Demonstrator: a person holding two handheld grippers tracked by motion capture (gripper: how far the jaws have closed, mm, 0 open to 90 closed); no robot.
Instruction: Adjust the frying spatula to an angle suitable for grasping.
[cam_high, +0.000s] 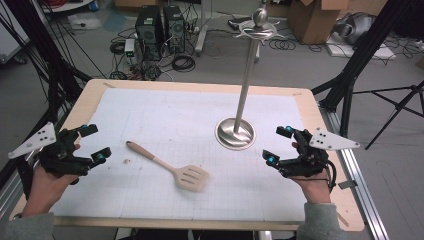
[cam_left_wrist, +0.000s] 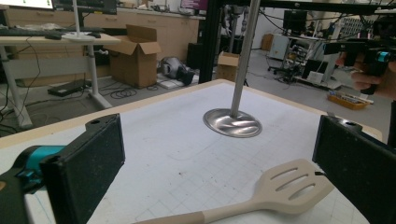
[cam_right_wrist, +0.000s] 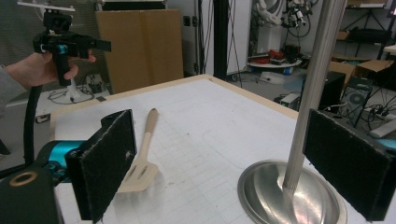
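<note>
Nearest the high camera, two grey-sleeved forearms come in over the table's front edge, each hand holding a black two-jaw gripper with teal-tipped fingers. Left gripper (cam_high: 92, 144) hovers over the left edge of the white gridded paper mat (cam_high: 165, 110), jaws spread wide with nothing between them. Right gripper (cam_high: 278, 145) sits above the mat's right side, jaws likewise well apart and empty.

Between them lies the beige slotted spatula with its pale wooden handle (cam_high: 170, 167) — flat on the mat, handle end toward the left gripper, blade toward the middle front. It touches neither gripper.

Behind and to the right stands the polished steel stand with a round dished base (cam_high: 235, 134), near the right gripper; its top seems to carry hooks, though that part is small and unclear.
</note>
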